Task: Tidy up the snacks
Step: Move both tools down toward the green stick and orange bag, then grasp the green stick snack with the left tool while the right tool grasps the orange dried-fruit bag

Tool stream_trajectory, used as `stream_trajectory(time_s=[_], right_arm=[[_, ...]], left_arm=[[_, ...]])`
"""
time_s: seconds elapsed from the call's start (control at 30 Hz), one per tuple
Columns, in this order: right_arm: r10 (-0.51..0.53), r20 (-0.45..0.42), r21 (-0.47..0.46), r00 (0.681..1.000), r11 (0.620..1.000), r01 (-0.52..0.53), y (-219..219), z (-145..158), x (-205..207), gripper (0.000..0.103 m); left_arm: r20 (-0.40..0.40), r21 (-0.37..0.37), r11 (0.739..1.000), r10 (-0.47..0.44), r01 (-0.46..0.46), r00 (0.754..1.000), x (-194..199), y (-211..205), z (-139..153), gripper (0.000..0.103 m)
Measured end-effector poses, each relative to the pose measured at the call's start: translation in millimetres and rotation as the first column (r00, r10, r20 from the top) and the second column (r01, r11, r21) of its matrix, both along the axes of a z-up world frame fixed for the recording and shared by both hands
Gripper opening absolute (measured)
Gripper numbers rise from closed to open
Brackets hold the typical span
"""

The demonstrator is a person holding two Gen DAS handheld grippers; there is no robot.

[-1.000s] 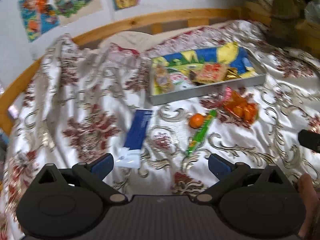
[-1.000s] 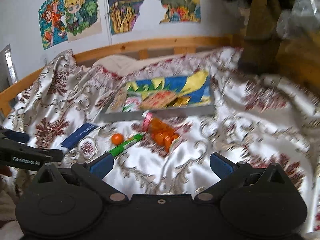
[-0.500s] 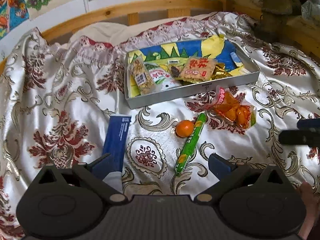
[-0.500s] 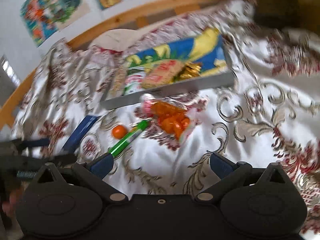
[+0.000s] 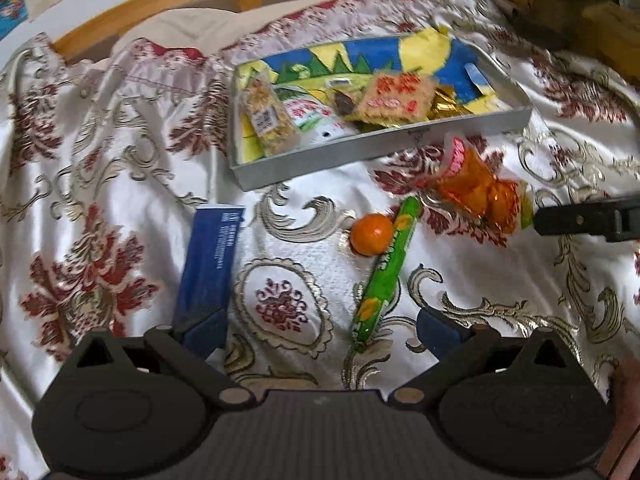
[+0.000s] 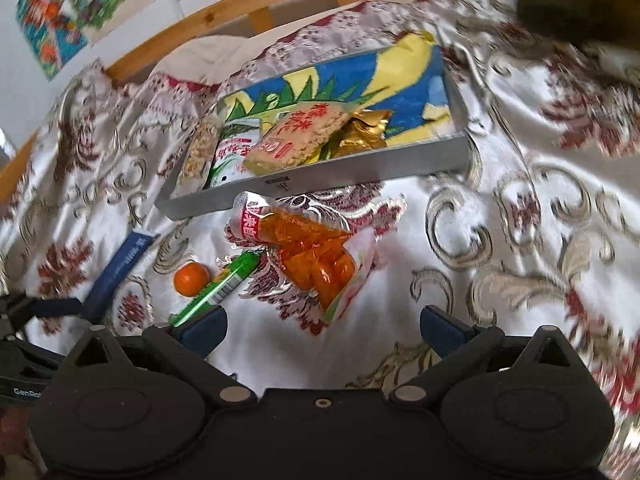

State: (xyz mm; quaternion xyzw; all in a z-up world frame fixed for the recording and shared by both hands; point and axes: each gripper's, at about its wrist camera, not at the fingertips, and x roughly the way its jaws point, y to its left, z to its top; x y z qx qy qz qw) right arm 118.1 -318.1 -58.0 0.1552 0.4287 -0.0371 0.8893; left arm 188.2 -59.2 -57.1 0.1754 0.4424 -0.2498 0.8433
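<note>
Four loose snacks lie on the bed ahead of both grippers' released, empty fingers: blue packet [image 5: 211, 258] by the left gripper [image 5: 320, 326], then orange ball [image 5: 371, 233], green stick [image 5: 387, 269], and orange bag [image 6: 316, 254] ahead of the right gripper [image 6: 323, 326], grey tray [image 6: 320, 181] beyond.

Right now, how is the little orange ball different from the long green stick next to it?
The orange ball is round and plain orange; the green stick is long, thin and printed. The ball is much shorter than the stick. Both lie on the bedspread, outside the tray, touching or nearly so.
</note>
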Motion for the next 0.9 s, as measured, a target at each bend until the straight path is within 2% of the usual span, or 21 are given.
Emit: stream_trajectory(time_s=[0.13, 0.33, 0.5, 0.6, 0.8, 0.9], right_arm=[[0.108, 0.018, -0.111, 0.994, 0.988, -0.105, 8, 0, 17, 0.102], [0.215, 0.029, -0.280, 0.976, 0.939, -0.198, 18, -11, 40, 0.102], [0.263, 0.014, -0.320, 0.965, 0.915, -0.245, 24, -23, 54, 0.101], [0.276, 0.008, -0.334, 0.961, 0.907, -0.258, 28, -28, 59, 0.100], [0.278, -0.002, -0.332, 0.961, 0.906, -0.263, 30, -35, 63, 0.098], [0.267, 0.000, -0.331, 0.964, 0.909, -0.252, 30, -36, 65, 0.096]], left_arm=[[-0.016, 0.022, 0.998, -0.054, 0.054, 0.998, -1, -12, -12, 0.103], [0.043, 0.045, 0.991, -0.125, 0.123, 0.991, -3, -26, -18, 0.102], [0.080, 0.029, 0.985, -0.173, 0.171, 0.982, -3, -35, -22, 0.102], [0.102, 0.045, 0.977, -0.211, 0.208, 0.972, -5, -41, -26, 0.100], [0.097, 0.077, 0.967, -0.251, 0.244, 0.963, -6, -48, -35, 0.090], [0.079, 0.068, 0.969, -0.242, 0.237, 0.967, -2, -49, -39, 0.080]])
